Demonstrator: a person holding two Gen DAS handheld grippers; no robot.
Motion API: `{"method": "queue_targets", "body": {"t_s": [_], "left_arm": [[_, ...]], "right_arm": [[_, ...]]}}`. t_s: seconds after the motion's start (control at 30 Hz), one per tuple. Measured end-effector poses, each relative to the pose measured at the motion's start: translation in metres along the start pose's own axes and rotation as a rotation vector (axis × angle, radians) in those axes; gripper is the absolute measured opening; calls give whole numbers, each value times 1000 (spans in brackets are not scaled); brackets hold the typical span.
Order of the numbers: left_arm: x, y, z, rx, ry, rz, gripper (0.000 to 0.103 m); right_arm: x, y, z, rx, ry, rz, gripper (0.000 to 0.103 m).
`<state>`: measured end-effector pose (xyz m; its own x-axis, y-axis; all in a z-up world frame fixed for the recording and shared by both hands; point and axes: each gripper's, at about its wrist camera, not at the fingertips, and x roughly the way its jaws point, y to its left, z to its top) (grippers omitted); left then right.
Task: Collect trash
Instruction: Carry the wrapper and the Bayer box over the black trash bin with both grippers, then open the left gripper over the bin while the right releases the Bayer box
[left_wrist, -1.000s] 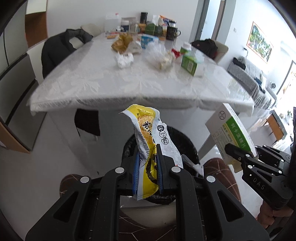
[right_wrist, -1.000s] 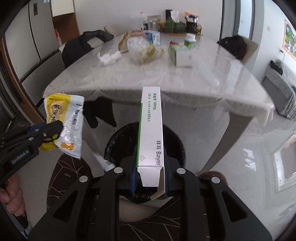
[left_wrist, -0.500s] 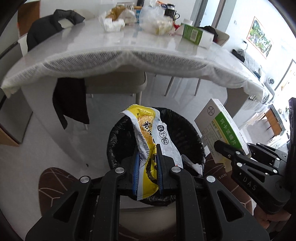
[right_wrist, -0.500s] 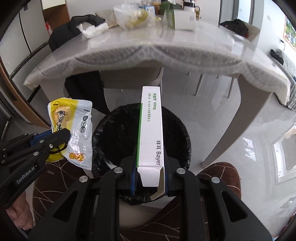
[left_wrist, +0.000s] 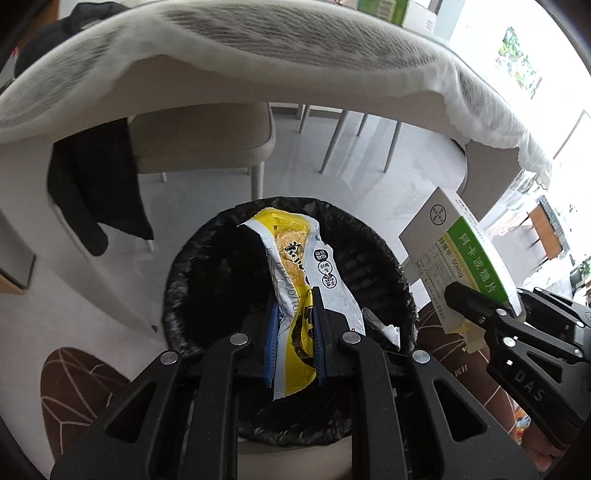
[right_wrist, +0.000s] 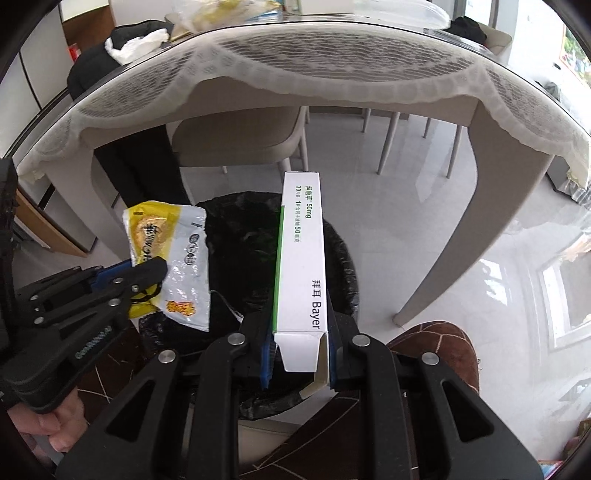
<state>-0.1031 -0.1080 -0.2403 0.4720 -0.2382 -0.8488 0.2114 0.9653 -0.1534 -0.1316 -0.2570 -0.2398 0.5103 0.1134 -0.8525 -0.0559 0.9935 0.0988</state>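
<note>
My left gripper (left_wrist: 294, 317) is shut on a yellow and white snack wrapper (left_wrist: 295, 258) and holds it over the open mouth of a bin lined with a black bag (left_wrist: 207, 280). My right gripper (right_wrist: 301, 332) is shut on a white and green Bayer medicine box (right_wrist: 301, 258) and holds it above the same bin (right_wrist: 243, 236). The box also shows in the left wrist view (left_wrist: 458, 254), at the bin's right rim. The wrapper also shows in the right wrist view (right_wrist: 173, 254), at the bin's left rim.
The bin stands on the floor in front of a table with a white lace cloth (left_wrist: 258, 48). A beige chair (left_wrist: 207, 140) with a black jacket (left_wrist: 92, 184) is under the table. A brown patterned rug (right_wrist: 432, 343) lies by the bin. More trash lies on the tabletop (right_wrist: 136, 44).
Both grippers have come down from table height to just above the bin, with the wrapper and the box still held. The bin now looks much larger.
</note>
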Motion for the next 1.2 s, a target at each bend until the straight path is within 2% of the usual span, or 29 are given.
{"method": "queue_targets", "body": {"t_s": [0.2, 0.27, 0.3, 0.33, 0.37, 0.43, 0.57, 0.6, 0.8, 1.2], "left_arm": [[5, -21, 7, 32, -27, -3, 21], [6, -22, 8, 33, -28, -3, 37], [6, -21, 7, 31, -31, 2, 51], [7, -18, 9, 24, -35, -4, 59], [5, -13, 8, 16, -36, -12, 62], [8, -7, 8, 11, -28, -6, 78], [0, 5, 7, -23, -29, 3, 90], [-3, 9, 6, -24, -35, 4, 96], [-24, 31, -1, -33, -54, 65, 97], [-57, 70, -2, -88, -85, 113, 97]], "right_arm": [[0, -13, 7, 25, -5, -16, 20], [1, -14, 9, 30, -4, -18, 20], [3, -15, 9, 32, -3, -19, 20], [4, -15, 9, 31, -1, -20, 20], [6, -14, 10, 33, 1, -19, 20], [10, -11, 9, 35, 4, -15, 20], [16, -8, 8, 33, 13, -9, 20], [18, -5, 8, 34, 17, -6, 20], [31, 18, 9, 21, 37, 14, 20], [25, 63, 24, -35, 17, 42, 20]]}}
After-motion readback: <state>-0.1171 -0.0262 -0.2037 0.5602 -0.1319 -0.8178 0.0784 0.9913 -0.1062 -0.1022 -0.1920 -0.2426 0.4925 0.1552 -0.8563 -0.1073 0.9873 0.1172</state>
